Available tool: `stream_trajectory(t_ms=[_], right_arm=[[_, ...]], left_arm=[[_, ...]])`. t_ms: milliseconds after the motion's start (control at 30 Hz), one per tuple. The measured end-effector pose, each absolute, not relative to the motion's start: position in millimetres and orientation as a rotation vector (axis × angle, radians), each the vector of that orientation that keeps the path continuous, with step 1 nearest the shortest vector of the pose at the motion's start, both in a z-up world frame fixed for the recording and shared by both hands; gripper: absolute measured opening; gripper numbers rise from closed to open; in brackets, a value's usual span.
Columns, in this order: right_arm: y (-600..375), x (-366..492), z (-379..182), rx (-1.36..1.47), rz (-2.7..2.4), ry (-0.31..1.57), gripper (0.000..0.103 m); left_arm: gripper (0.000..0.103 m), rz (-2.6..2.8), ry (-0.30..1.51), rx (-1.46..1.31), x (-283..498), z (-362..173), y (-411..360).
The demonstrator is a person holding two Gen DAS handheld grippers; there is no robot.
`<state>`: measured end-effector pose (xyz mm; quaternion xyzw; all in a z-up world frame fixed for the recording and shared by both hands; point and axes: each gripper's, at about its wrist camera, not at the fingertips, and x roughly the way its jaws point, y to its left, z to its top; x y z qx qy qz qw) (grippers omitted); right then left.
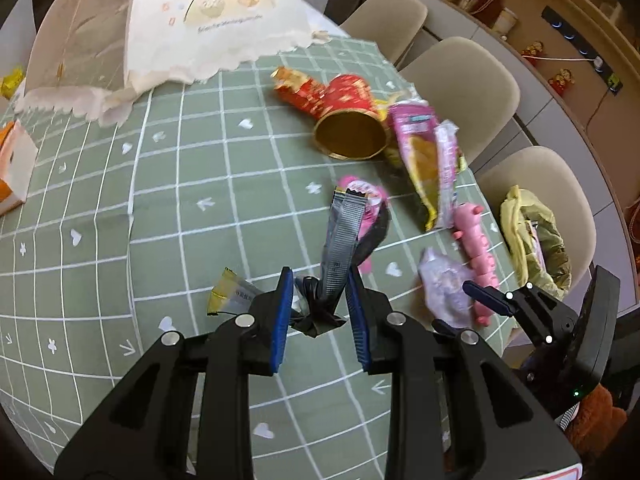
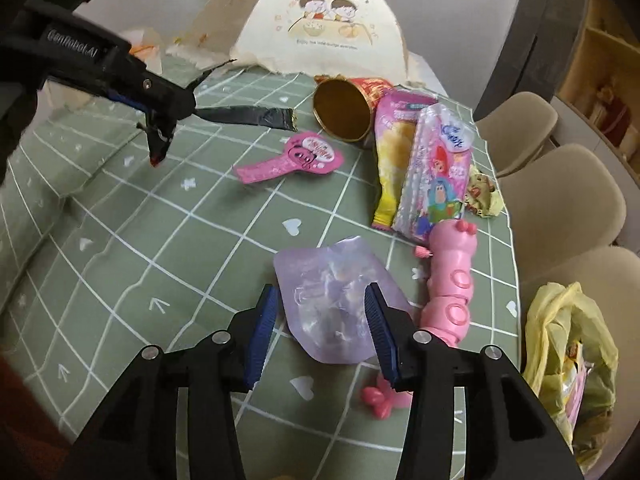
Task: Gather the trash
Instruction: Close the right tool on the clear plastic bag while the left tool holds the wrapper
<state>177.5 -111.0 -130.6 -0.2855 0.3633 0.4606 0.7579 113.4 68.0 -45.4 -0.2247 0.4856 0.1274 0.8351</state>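
Two hand-held grippers work a green checked tablecloth (image 2: pixel 132 264) strewn with litter. At the left, the left gripper (image 1: pixel 320 300) is clamped on a crumpled black-and-silver wrapper (image 1: pixel 340 236), carried clear of the cloth with its long end trailing toward the middle of the table. Nearer and to the right, the right gripper (image 2: pixel 320 328) stands with its jaws apart, straddling a translucent purple pouch (image 2: pixel 336 300) that lies flat on the cloth, the blue pads not yet pressing it. Just right of the pouch lies a pink caterpillar toy (image 2: pixel 452 280), close enough to be caught by mistake. A clean pick would likely mean lowering onto the pouch's near edge, pinching it, and keeping the right-hand finger off the toy. Farther right, at the table's edge, a yellow plastic bag (image 2: pixel 560 344) gapes with rubbish inside, the probable destination. A gold-lined paper cup (image 2: pixel 344 108) and bright snack packets (image 2: pixel 432 164) wait at the far side.
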Motion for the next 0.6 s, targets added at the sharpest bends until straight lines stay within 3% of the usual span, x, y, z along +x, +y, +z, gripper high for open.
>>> stream_trajectory(t_ms=[167,300,333,400,467,600], right_arm=[[-111,180,-140,-0.613,0.980,0.751,0.043],[-114,201,-141,-0.516,0.930,0.827,0.043],[-114,209,-141,-0.480,0.923,0.871,0.041],[-113,214,-138,-0.463,0.900,0.902,0.022],[-110,220,-132,-0.470,0.874,0.929,0.011],[-114,226,-109,-0.412,0.859,0.943,0.005]], left_arm=[[0.026,0.252,1.048,-0.522,109,-60,78],[0.026,0.221,1.059,-0.535,110,-68,80],[0.026,0.213,1.059,-0.540,110,-69,80],[0.026,0.203,1.057,-0.553,110,-71,81],[0.026,0.193,1.052,-0.567,110,-71,83],[0.026,0.180,1.027,-0.576,111,-65,86]])
